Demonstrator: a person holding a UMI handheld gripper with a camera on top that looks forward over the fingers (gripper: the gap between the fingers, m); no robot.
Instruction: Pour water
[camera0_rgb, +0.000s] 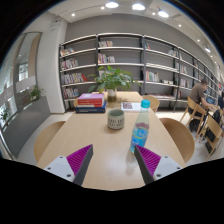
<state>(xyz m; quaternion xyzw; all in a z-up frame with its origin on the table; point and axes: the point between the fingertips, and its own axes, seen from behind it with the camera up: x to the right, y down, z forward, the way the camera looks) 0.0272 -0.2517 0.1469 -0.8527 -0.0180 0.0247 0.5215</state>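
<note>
Open and holding nothing, the claw hovers over the near end of a long tabletop, its two fingers spread wide with a pink pad on each inner side. Beyond the fingers, near the middle of the tabletop, stands a clear plastic water bottle with a blue label, upright. Just beside it, a little farther back, sits a short round cup with a pale pattern. Nothing stands between the claw and these two things. At the far end of the tabletop lies a stack of books, red on top, and next to it a leafy green plant in a pot. The tabletop is smooth, light wood with rounded corners. Tan chairs stand along both sides. Tall shelves with books line the back wall, and round lights glow in the ceiling. A person sits far off at another table.
</note>
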